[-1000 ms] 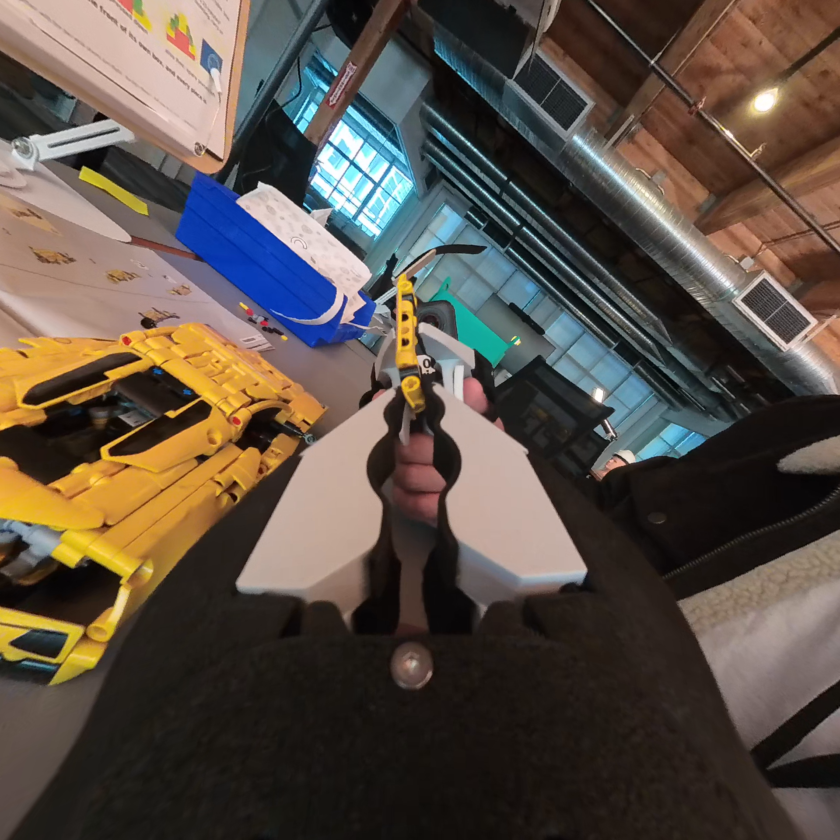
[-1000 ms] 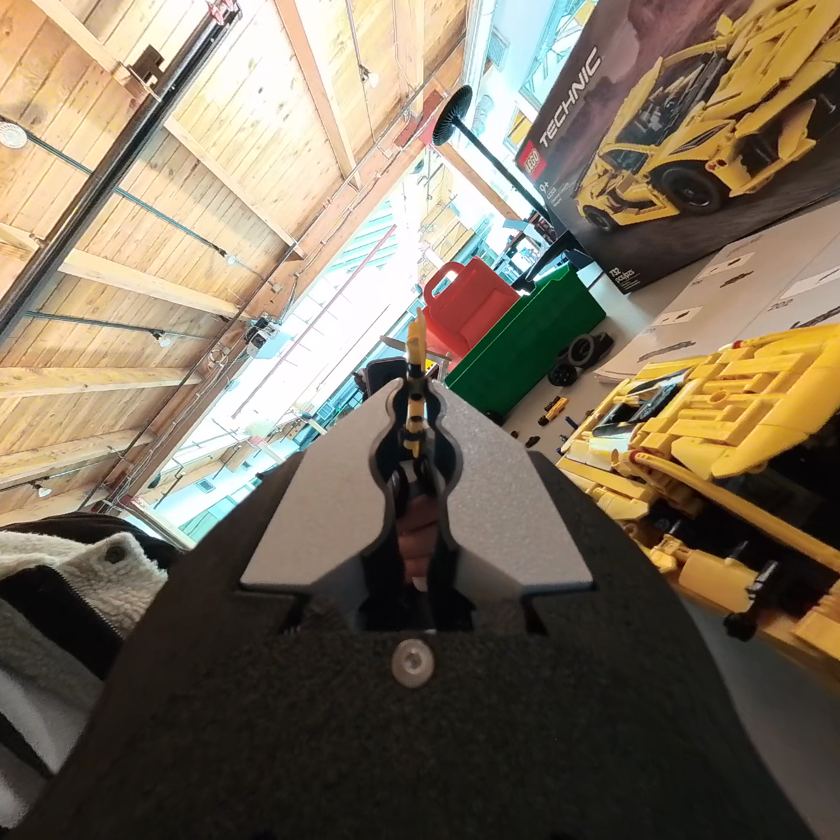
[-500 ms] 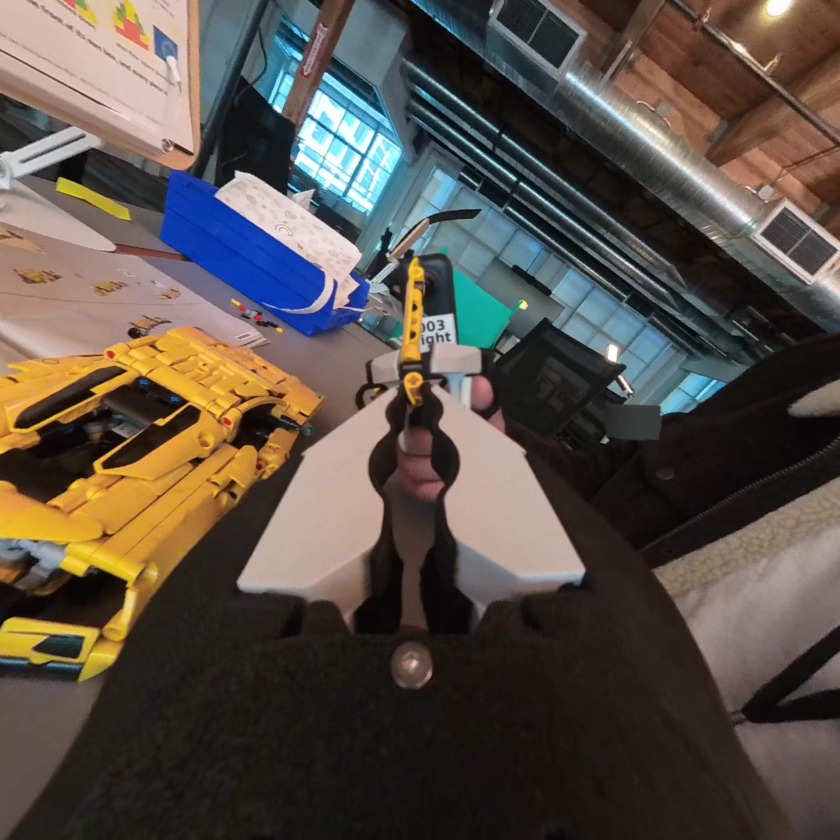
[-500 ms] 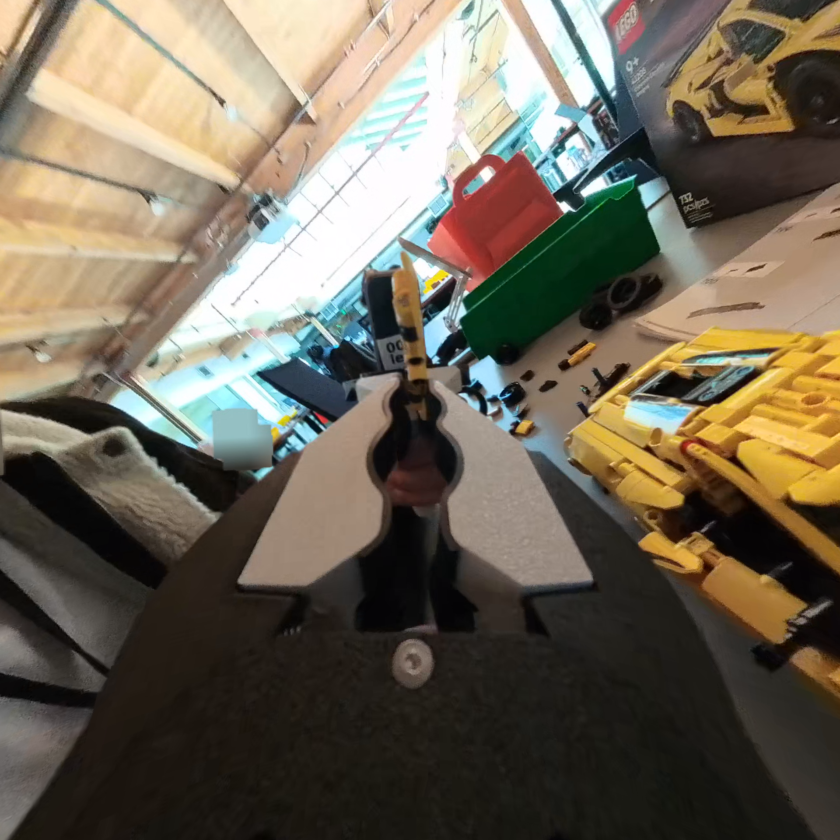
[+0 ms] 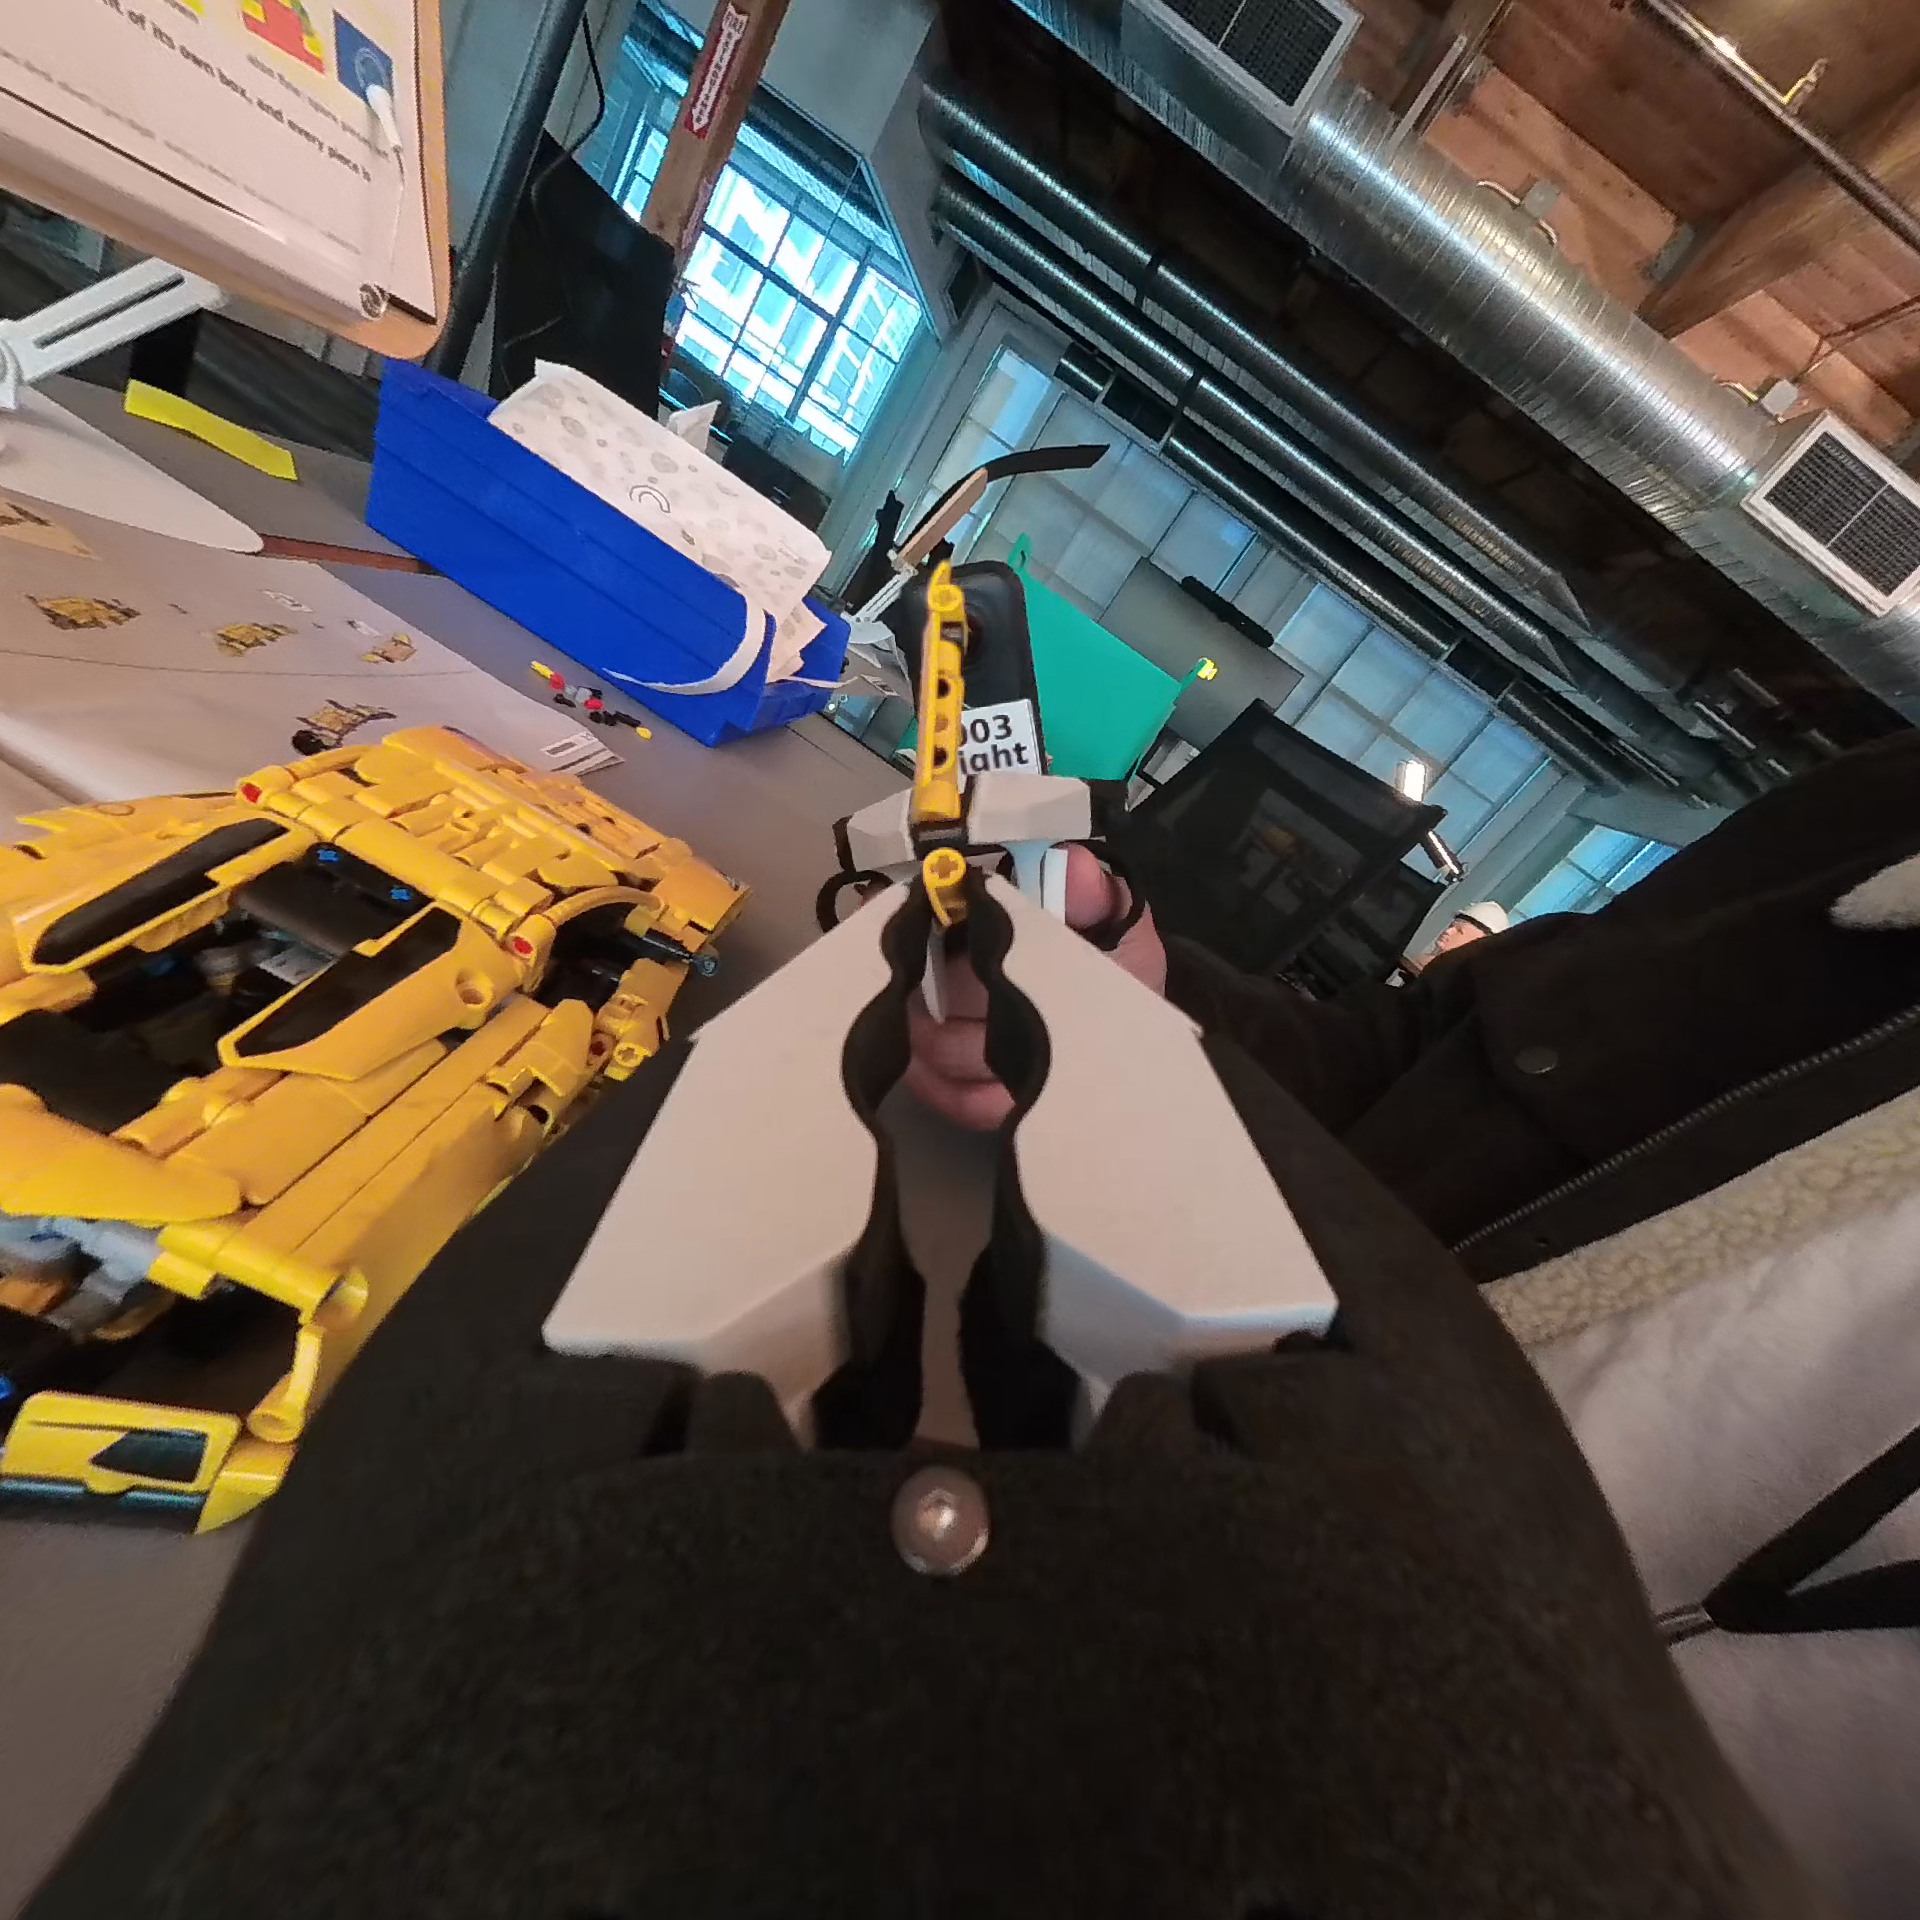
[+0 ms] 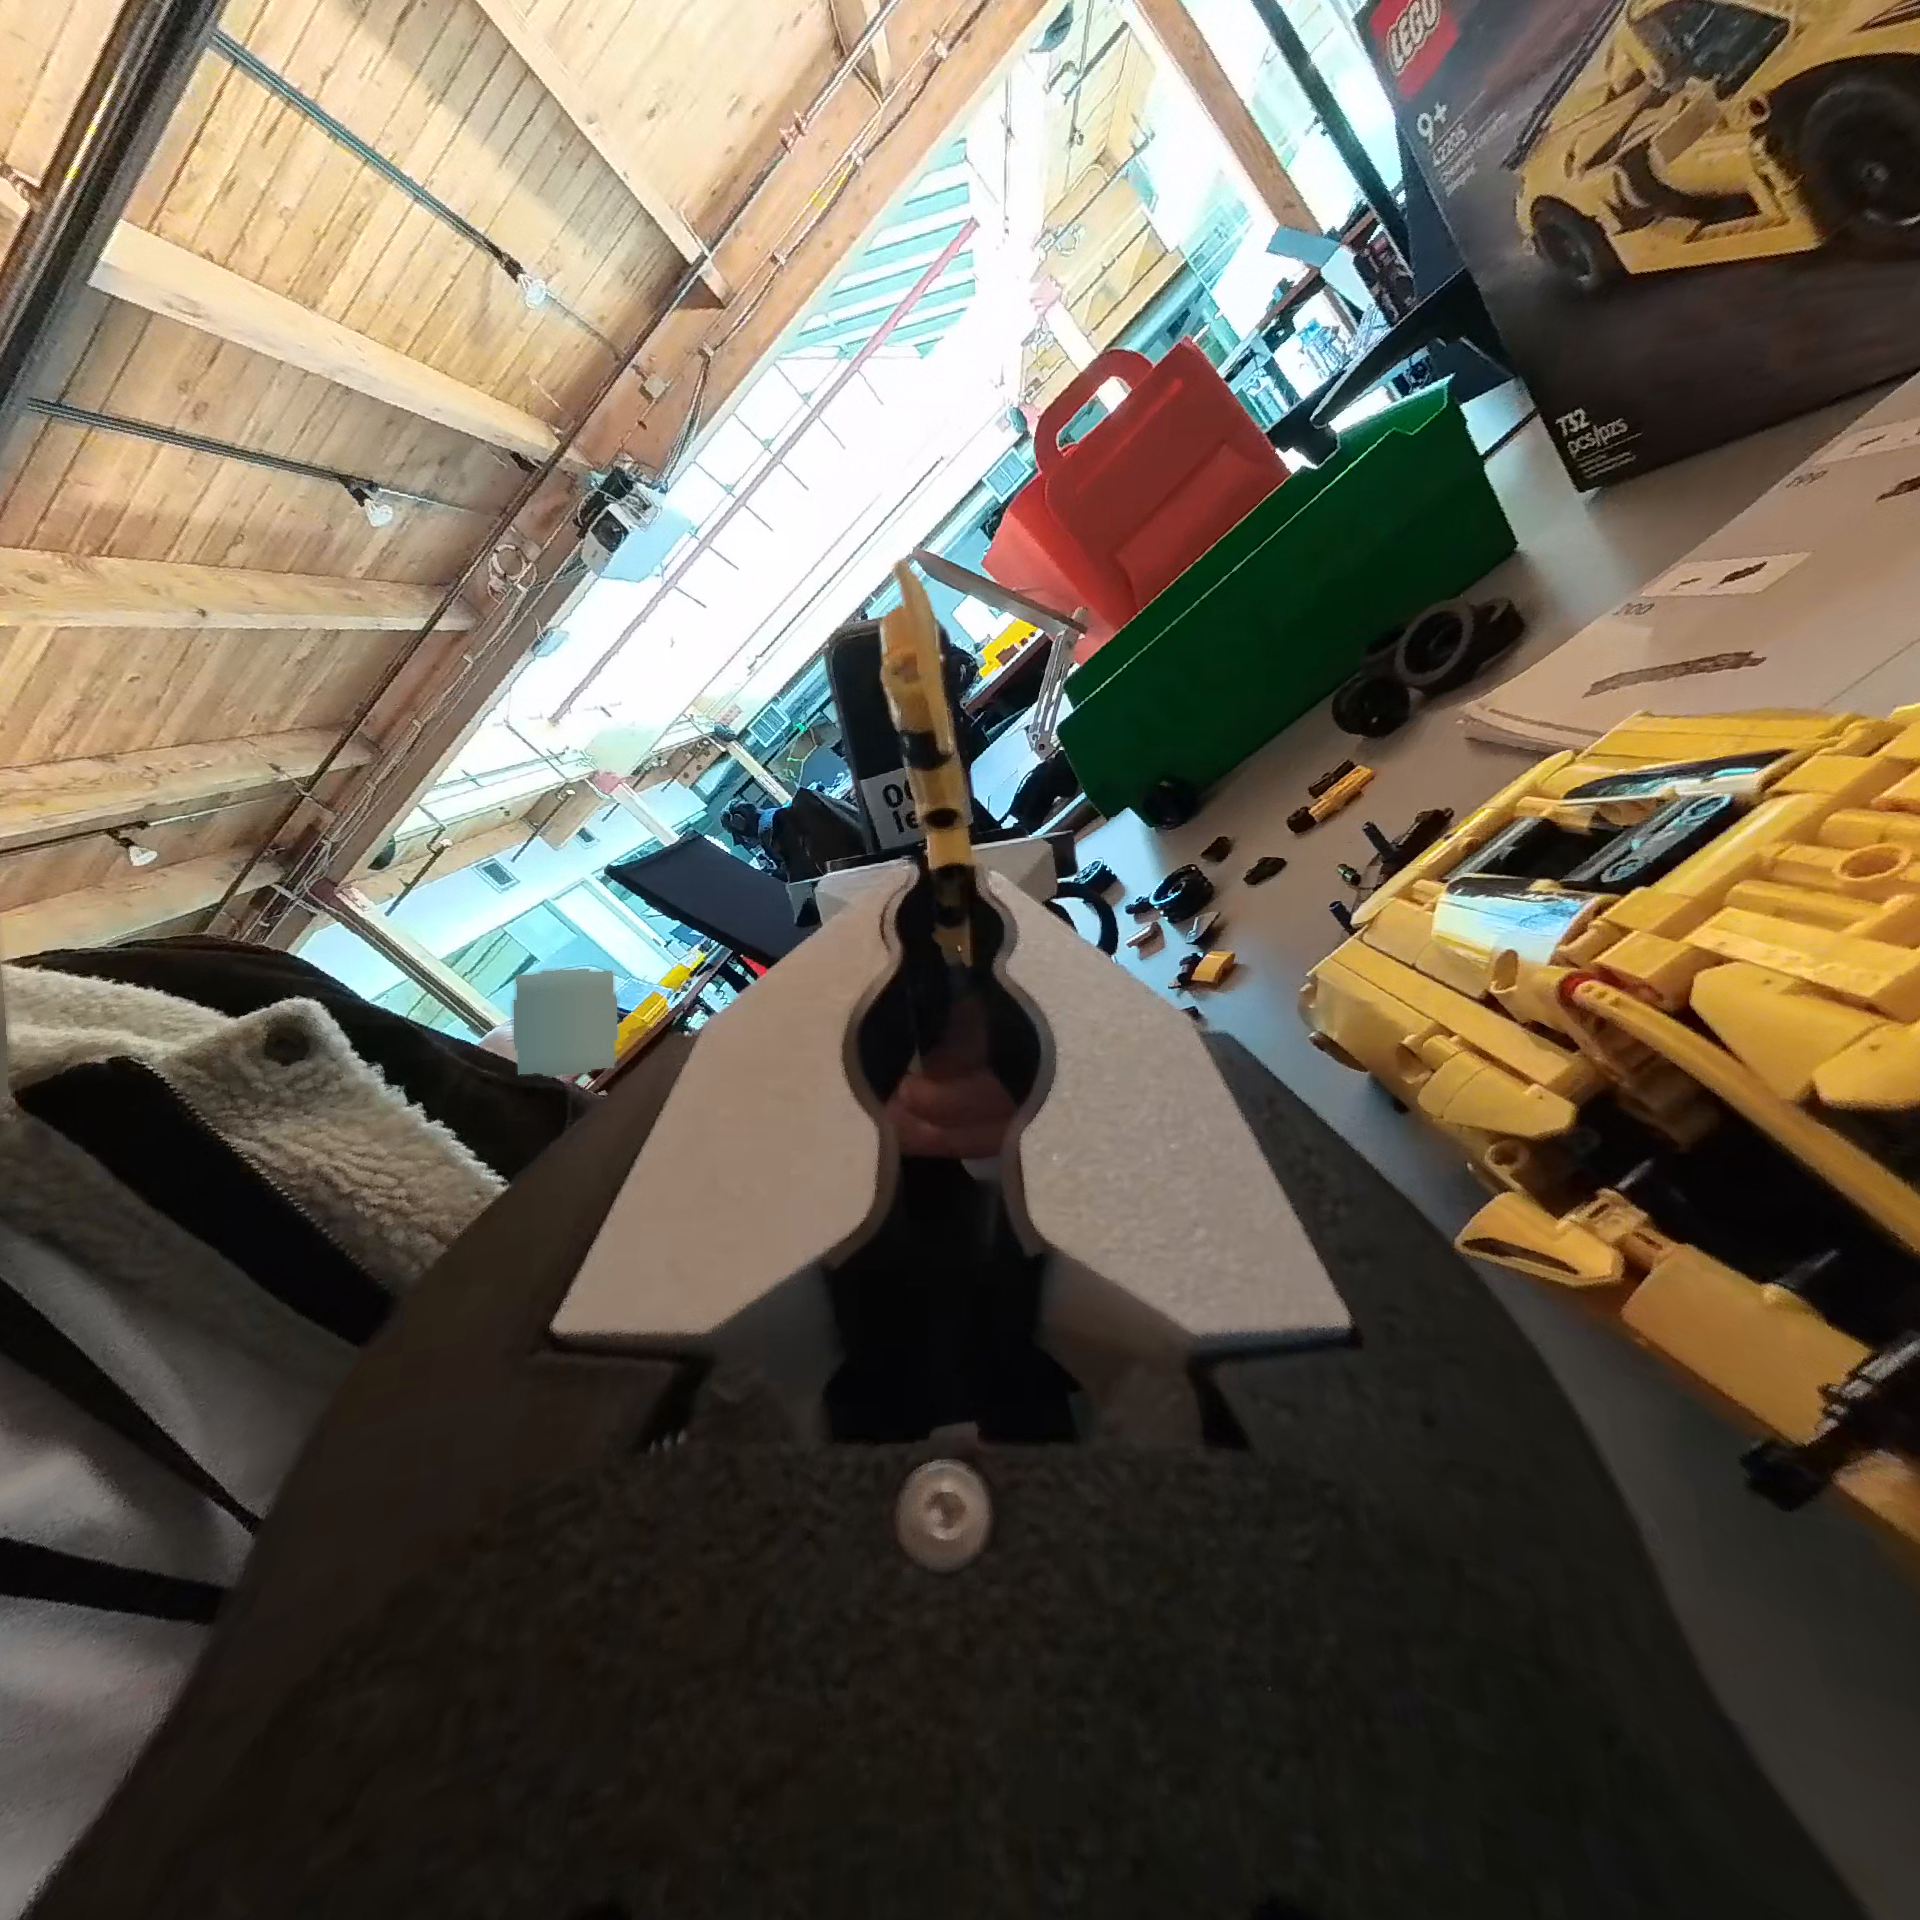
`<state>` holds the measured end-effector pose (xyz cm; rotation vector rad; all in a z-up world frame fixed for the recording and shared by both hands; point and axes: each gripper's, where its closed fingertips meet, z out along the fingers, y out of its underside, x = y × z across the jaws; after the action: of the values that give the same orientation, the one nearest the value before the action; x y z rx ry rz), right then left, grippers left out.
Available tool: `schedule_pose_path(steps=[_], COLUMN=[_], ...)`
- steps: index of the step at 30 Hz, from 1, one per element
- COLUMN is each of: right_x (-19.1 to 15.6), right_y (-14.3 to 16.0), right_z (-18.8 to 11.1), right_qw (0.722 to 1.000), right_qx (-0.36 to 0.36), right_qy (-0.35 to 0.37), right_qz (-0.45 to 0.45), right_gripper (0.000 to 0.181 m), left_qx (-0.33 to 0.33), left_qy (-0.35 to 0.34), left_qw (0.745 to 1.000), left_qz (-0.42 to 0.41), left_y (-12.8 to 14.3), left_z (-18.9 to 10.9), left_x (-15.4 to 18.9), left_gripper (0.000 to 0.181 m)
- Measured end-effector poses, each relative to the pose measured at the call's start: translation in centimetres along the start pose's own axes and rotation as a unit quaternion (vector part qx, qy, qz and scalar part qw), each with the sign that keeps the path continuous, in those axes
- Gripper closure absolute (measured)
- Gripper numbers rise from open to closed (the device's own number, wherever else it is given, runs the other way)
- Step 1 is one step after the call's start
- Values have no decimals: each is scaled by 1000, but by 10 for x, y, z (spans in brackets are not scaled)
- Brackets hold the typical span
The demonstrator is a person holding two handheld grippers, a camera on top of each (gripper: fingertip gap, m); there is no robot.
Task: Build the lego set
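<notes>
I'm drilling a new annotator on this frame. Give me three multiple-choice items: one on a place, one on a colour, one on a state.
1. The yellow car model is
A. on the table
B. in a bin
C. held up

2. The bin beside the loose tyres is
A. blue
B. green
C. white

3. The left gripper is
A. open, empty
B. shut on the yellow beam
C. out of view

Key: 1 A, it rests on the grey table. 2 B, its wall is green. 3 B, the fingers close round the beam's lower end.
</notes>
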<state>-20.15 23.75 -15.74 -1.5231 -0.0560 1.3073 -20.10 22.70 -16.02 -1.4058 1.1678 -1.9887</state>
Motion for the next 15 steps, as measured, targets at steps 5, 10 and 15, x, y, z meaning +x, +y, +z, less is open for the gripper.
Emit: schedule_pose_path(steps=[5, 10, 15], right_x=[-4, -5, -4], right_y=[0, -9, -51], right_z=[-1, -5, -49], right_qw=[1000, 1000, 995], right_qx=[-2, 22, 95], right_qy=[-12, -10, 19], right_qz=[3, 0, -35], right_gripper=[176, 175, 175], left_qx=[0, -6, -11], left_qy=[15, 22, 14], left_qw=[1000, 1000, 1000], left_qz=[-6, -6, -6], left_y=[0, 1, 3], left_z=[0, -2, -10], left_x=[4, 6, 1], left_gripper=[174, 174, 175])
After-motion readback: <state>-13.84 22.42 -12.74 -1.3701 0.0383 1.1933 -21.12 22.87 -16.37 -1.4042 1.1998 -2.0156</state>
